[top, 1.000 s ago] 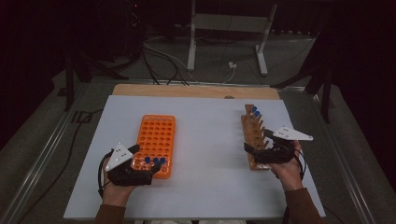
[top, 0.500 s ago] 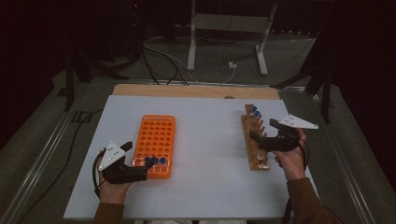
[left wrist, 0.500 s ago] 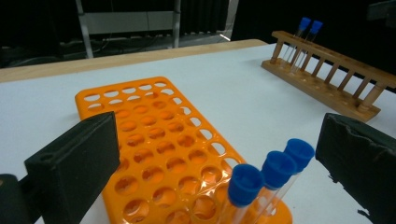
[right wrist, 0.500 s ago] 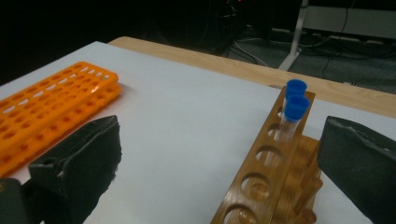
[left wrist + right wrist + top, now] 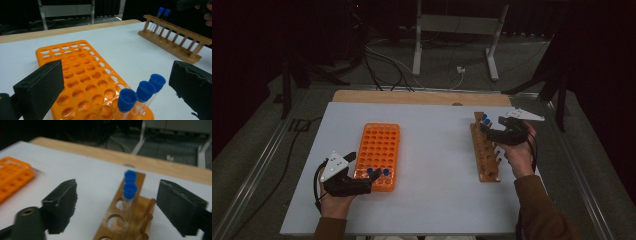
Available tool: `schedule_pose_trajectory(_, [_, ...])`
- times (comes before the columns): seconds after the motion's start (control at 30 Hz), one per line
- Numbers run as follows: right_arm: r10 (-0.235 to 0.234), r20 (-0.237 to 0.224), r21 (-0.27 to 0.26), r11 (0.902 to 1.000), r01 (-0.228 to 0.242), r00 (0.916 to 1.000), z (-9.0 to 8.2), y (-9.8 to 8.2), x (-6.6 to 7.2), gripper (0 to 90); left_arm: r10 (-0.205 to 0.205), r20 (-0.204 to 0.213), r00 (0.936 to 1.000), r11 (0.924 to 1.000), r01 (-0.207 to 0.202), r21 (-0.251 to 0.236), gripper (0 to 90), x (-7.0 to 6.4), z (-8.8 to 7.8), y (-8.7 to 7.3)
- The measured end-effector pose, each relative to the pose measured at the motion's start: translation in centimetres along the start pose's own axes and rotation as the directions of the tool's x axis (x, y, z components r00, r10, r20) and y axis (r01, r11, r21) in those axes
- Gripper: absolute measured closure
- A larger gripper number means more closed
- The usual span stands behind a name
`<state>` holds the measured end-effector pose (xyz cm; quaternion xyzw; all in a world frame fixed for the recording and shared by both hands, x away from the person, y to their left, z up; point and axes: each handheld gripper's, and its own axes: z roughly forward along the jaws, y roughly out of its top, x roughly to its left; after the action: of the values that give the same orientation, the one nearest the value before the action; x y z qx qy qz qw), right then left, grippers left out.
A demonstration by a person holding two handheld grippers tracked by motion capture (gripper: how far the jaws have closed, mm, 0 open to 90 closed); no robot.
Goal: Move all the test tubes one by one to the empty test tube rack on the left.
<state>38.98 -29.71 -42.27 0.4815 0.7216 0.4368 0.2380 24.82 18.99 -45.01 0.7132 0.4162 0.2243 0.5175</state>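
Observation:
An orange tube rack [image 5: 379, 150] lies left of the table's centre, with three blue-capped tubes [image 5: 145, 90] standing in its near row. My left gripper [image 5: 368, 184] [image 5: 115, 72] is at that near end, jaws wide open, and the tubes stand between them untouched. A wooden rack [image 5: 484, 152] [image 5: 125, 220] lies on the right. Two blue-capped tubes [image 5: 485, 120] [image 5: 130, 188] stand at its far end. My right gripper [image 5: 488, 131] [image 5: 118, 186] hovers open just before those two tubes, holding nothing.
The white tabletop [image 5: 432, 165] has a wooden strip [image 5: 422, 97] along its far edge. Beyond it are a dark floor, cables [image 5: 387, 65] and a metal stand [image 5: 457, 40]. The wooden rack's near holes [image 5: 113, 221] hold nothing.
My right gripper has moved away from me along the wooden rack to the two tubes at its far end. The left gripper has drawn back slightly to the left.

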Motion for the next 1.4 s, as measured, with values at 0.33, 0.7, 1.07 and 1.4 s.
schedule_pose_trajectory(0.33, [-0.032,0.026,0.067,0.9973,0.03,0.9991,2.5,-0.5,-0.6,60.6,-0.002,-0.01,0.9999,1.0,0.002,0.005,0.9,0.1,-0.1,0.0])
schedule_pose_trajectory(0.7, [-0.014,0.033,0.102,0.9948,0.011,0.9994,4.0,-1.1,-0.7,73.6,-0.007,-0.012,0.9999,1.0,0.007,0.004,0.9,0.2,-0.2,0.0])
schedule_pose_trajectory(1.07, [-0.045,0.057,0.104,0.9938,0.039,0.9973,3.9,-1.1,-0.3,76.8,-0.01,-0.011,0.9999,0.9999,0.01,0.008,0.9,0.2,-0.2,0.0])
schedule_pose_trajectory(1.4, [-0.059,0.058,0.058,0.9967,0.056,0.9966,2.4,-0.3,-0.1,76.9,-0.015,-0.008,0.9998,0.9998,0.015,0.009,0.9,0.3,-0.1,-0.1])
